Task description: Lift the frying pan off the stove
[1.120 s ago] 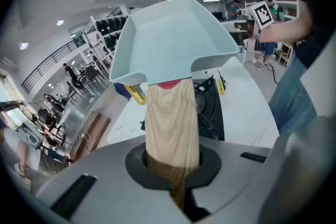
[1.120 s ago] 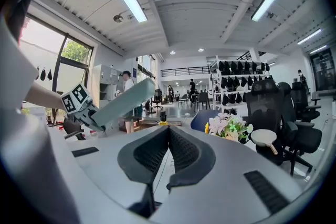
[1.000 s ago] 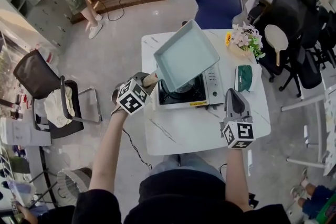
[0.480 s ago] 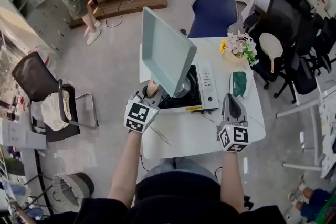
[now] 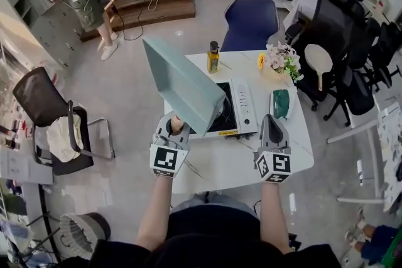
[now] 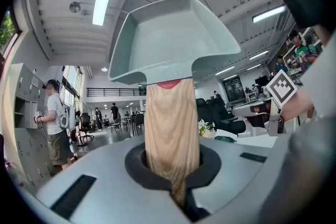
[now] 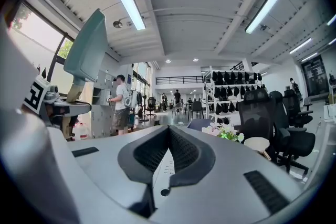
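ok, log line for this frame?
left gripper: jaws shut on wooden handle of pale green square frying pan | pan: lifted off white stove, tilted steeply | right gripper: shut, empty

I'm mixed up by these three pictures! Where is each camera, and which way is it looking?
Head view: on the person's head, facing steeply down at the table, stove and tilted frying pan; arms, left gripper and right gripper show.
Left gripper view: rides the left gripper, facing up along its jaws, shut on the pan's wooden handle.
Right gripper view: rides the right gripper, facing across the room over shut, empty jaws.
Shared: both gripper views show the pan and the other gripper.
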{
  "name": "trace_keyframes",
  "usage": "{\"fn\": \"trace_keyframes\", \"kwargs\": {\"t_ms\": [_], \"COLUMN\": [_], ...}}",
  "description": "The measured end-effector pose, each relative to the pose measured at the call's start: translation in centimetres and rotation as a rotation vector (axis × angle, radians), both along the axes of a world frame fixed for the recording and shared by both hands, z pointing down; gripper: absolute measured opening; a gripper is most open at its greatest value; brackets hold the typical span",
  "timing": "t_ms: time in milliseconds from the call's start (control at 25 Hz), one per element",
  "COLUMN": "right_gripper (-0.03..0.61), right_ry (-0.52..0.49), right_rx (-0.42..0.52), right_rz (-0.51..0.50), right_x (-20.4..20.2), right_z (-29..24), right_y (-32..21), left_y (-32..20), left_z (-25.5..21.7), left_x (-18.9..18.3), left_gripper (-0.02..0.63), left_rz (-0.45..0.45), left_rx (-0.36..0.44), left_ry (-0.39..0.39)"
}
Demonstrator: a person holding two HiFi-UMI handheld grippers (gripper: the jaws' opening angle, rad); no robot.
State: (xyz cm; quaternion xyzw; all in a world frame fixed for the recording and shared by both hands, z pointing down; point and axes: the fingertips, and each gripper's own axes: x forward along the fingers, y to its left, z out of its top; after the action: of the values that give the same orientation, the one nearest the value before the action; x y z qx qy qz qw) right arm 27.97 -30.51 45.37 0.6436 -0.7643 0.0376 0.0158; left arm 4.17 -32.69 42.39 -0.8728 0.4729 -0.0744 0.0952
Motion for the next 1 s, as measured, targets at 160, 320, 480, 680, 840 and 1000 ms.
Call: {"fn": "trace_keyframes", "kwargs": {"t_ms": [160,320,480,680,840,1000], "right_gripper": [0.002,0.002,0.002,0.0,0.0,0.002], "right_ry": [0.002,0.011,0.019,0.02,0.022,0.019], "right_rx": [0.01,0.009,0.013,0.014,0.017,0.017], "right_rz": [0.009,0.007,0.001,0.024,0.015,0.008], "right_x": [0.0,-0.4,-0.9,-0.9,-1.3,-1.7], "right_z": [-0.2,-0.1,-0.1,-0.3,-0.3,-0.4], "right_y": [0.1,0.3,0.5,0.5,0.8,1.1], "left_y": [1.0,1.3,1.4,1.8,2.1,2.4], "left_z": [0.0,-0.1,-0.1,-0.2,-0.1,0.0], "left_x": [-0.5,-1.2,-2.2,-2.6,-2.8,-2.8], "left_gripper": [0.014,0.014,0.014,0.014,0.014,0.014], "left_rz": [-0.014,-0.027,-0.049,-0.059,-0.064,-0.062], "left_rx": [0.004,0.0,0.006,0.01,0.012,0.013], "left_ry": [0.046,0.097,0.091,0.092,0.082,0.073]}}
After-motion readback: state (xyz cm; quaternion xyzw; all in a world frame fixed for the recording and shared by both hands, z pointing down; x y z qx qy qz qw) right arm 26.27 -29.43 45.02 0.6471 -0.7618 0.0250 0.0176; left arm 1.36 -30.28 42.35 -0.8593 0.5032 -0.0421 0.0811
